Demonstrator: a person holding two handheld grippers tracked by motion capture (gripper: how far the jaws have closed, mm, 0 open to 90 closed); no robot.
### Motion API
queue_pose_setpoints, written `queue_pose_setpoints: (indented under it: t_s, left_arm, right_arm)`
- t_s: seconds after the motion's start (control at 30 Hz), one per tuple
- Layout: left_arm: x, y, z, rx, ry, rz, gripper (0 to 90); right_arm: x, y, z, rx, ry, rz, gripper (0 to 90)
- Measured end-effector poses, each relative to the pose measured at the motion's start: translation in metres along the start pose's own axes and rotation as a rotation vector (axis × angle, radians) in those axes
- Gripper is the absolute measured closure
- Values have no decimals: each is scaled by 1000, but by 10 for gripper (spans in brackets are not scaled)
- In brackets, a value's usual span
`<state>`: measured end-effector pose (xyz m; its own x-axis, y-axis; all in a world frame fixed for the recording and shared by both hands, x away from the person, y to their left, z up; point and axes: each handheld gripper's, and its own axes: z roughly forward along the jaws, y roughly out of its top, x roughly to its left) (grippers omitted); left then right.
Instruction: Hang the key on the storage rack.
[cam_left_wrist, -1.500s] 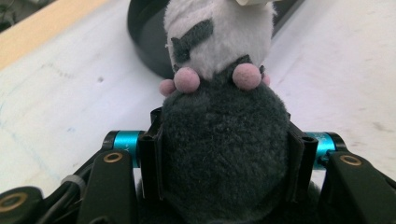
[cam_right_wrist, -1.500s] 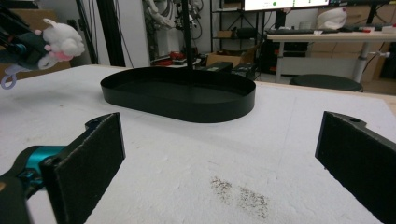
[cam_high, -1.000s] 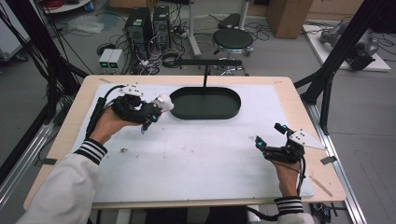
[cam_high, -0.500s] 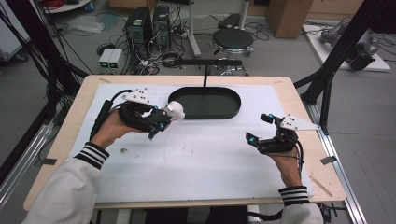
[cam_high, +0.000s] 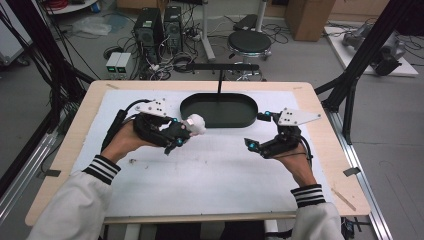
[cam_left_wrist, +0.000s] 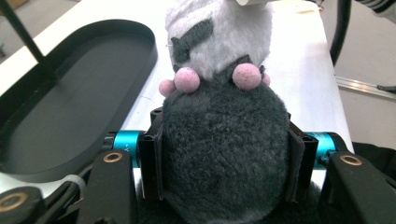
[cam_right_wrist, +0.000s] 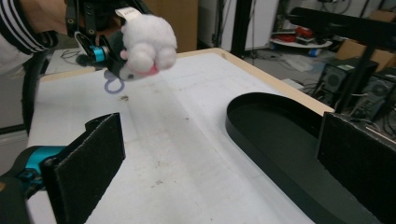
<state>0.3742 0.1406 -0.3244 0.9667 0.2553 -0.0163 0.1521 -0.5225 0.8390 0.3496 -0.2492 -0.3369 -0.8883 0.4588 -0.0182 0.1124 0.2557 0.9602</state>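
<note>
A plush toy (cam_high: 195, 124) with a dark grey body, white head and pink nubs hangs over the white mat, just left of the black oval tray (cam_high: 235, 112). My left gripper (cam_high: 186, 131) is shut on it; in the left gripper view the pads (cam_left_wrist: 156, 163) press both sides of the toy's grey body (cam_left_wrist: 224, 135), with the tray (cam_left_wrist: 70, 93) to the left. My right gripper (cam_high: 257, 131) hovers right of the tray's near end, open with nothing in it. In the right gripper view its pads (cam_right_wrist: 93, 158) stand wide apart, with the toy (cam_right_wrist: 144, 44) and tray (cam_right_wrist: 280, 135) beyond.
A black T-shaped stand (cam_high: 220, 67) rises from the tray's far side. The white mat (cam_high: 210, 175) covers most of the wooden table (cam_high: 320, 100). A stool (cam_high: 249, 42) and computer cases (cam_high: 150, 25) stand on the floor beyond the far edge.
My left gripper has carried the plush toy to the right, closer to the tray. My right gripper has risen and moved away from the near edge toward the tray's right end.
</note>
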Motion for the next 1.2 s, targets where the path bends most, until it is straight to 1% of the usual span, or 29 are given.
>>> queue_pose_setpoints:
  t_s: [0.07, 0.13, 0.17, 0.2, 0.23, 0.27, 0.33, 0.4, 0.57, 0.6, 0.7, 0.77, 0.87, 0.9, 1.0, 1.03, 1.07, 1.1, 1.13, 1.17, 1.2]
  left_arm:
    - [-2, 1, 3, 7, -13, 9, 456]
    - [-5, 2, 6, 13, -19, 18, 456]
    - [-6, 3, 7, 13, -19, 23, 457]
    - [-8, 5, 8, 14, -9, 32, 457]
    - [-9, 6, 9, 12, -12, 27, 457]
    - [-10, 6, 10, 12, -30, 29, 458]
    - [-12, 8, 13, 21, -35, 44, 458]
    - [-15, 9, 16, 30, -40, 57, 458]
    - [-19, 13, 23, 38, -66, 78, 457]
    - [-20, 13, 25, 40, -66, 82, 457]
    - [-23, 14, 28, 58, -76, 93, 457]
    - [-24, 13, 30, 64, -86, 99, 457]
    - [-25, 13, 32, 69, -93, 103, 457]
    - [-25, 13, 33, 69, -95, 104, 457]
    - [-26, 13, 35, 80, -104, 108, 457]
    - [-27, 13, 36, 78, -105, 109, 457]
    - [-27, 12, 36, 80, -109, 111, 457]
    - [-27, 12, 38, 82, -109, 113, 457]
    - [-27, 12, 38, 85, -112, 114, 457]
    - [-27, 11, 39, 92, -113, 115, 457]
    - [-27, 11, 39, 97, -113, 116, 457]
  right_arm:
    - [1, 5, 5, 3, 19, -12, 4]
    - [1, 9, 9, 11, 43, -12, 4]
    - [2, 11, 12, 10, 60, -20, 4]
    - [3, 13, 14, 11, 79, -22, 4]
    - [3, 14, 16, 14, 95, -20, 4]
    - [3, 16, 18, 18, 108, -27, 4]
    - [5, 19, 22, 30, 128, -33, 4]
    - [7, 23, 25, 44, 152, -38, 4]
    - [12, 32, 35, 88, 194, -72, 4]
    - [13, 33, 38, 96, 206, -83, 4]
    - [15, 37, 43, 125, 233, -93, 4]
    - [17, 38, 48, 148, 251, -109, 4]
    - [21, 40, 57, 184, 281, -146, 4]
    - [21, 40, 57, 184, 281, -146, 4]
    - [24, 39, 65, 203, 306, -148, 5]
    - [27, 38, 70, 222, 327, -156, 5]
    - [27, 38, 70, 222, 327, -156, 5]
    - [28, 37, 72, 234, 332, -159, 4]
    - [30, 36, 75, 250, 345, -170, 5]
    - [33, 36, 79, 265, 342, -189, 6]
    - [33, 36, 79, 265, 342, -189, 6]
